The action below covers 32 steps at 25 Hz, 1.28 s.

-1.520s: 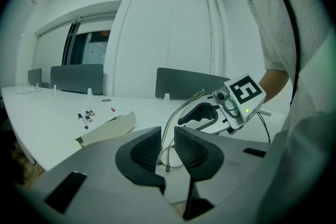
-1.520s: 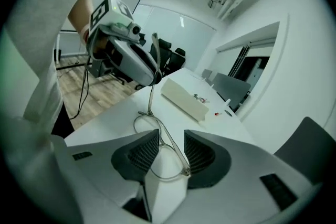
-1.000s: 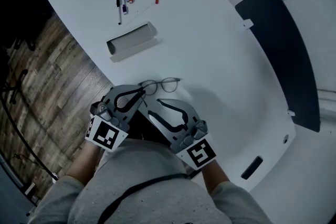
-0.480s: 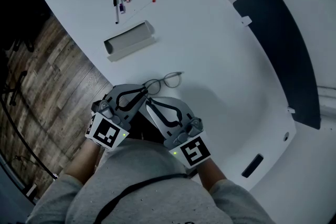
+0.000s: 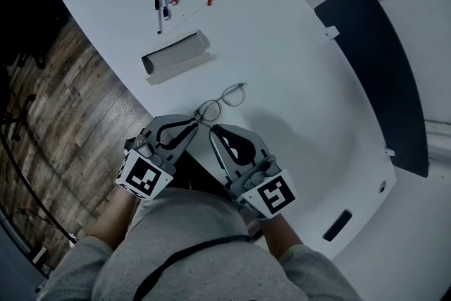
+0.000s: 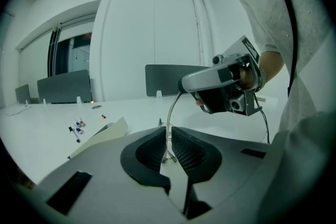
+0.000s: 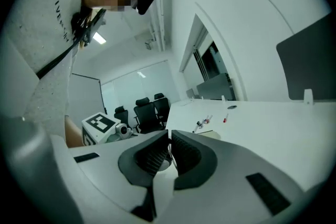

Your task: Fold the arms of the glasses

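While we've got the left gripper [image 5: 195,123] clamped on the glasses [image 5: 224,98] over the surface [image 5: 296,60], our right gripper's [image 5: 214,130] jaws have just been closing on them too.

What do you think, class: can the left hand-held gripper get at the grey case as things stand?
Probably not yet. The left hand-held gripper is shut on the glasses, so its jaws are taken. The way itself looks free: only bare table lies before the grey case.
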Motion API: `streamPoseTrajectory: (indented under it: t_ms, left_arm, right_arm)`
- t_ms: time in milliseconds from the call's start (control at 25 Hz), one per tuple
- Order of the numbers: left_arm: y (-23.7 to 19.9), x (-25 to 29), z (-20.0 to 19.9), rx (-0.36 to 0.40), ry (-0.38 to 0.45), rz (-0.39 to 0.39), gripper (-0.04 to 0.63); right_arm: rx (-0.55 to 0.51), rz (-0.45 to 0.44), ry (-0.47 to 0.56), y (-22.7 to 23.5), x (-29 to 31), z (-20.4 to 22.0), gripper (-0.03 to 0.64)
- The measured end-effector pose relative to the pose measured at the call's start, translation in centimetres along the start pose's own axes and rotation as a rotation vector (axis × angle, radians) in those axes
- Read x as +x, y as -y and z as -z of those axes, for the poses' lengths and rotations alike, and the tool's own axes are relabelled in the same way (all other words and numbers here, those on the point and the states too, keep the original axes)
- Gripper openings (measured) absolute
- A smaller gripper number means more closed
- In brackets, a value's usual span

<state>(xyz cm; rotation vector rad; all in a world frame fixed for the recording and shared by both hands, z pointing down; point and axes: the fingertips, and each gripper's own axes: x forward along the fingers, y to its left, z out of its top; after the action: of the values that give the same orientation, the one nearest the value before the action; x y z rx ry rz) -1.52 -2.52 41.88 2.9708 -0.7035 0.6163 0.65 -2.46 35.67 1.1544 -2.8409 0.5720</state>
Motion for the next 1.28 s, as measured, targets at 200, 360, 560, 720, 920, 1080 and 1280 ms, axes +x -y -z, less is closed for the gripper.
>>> streamPoseTrajectory:
  t_ms: [200, 360, 560, 720, 920, 1080, 1280]
  left_arm:
    - [-0.2, 0.7, 0.8, -0.019, -0.014, -0.014, 0.051]
    - [-0.1, 1.3, 2.3, 0.023, -0.074, -0.004, 0.149]
    - [0.7, 1.9, 3.9, 0.093, -0.145, 0.047, 0.152]
    - [1.2, 2.3, 4.6, 0.101, -0.16, 0.056, 0.108]
    - [1.5, 2.5, 5.0, 0.091, -0.172, 0.067, 0.044]
    - [1.7, 2.8, 5.2, 0.095, -0.183, 0.085, 0.046]
    - [1.5, 2.8, 5.3, 0.084, -0.193, 0.087, 0.046]
  right_arm:
    - [0.179, 0.012, 0.018, 1.3, -0.1, -0.2, 0.031]
    - [0.241, -0.022, 0.019, 0.9, -0.2, -0.5, 0.031]
    - [0.321, -0.027, 0.028, 0.9, -0.2, -0.6, 0.031]
    - [0.355, -0.027, 0.026, 1.2, -0.1, -0.6, 0.031]
    - [0.36, -0.01, 0.023, 1.9, 0.0, -0.6, 0.031]
    - [0.353, 0.012, 0.02, 3.1, 0.3, -0.3, 0.031]
    - [0.341, 0.032, 0.007, 4.6, 0.7, -0.2, 0.031]
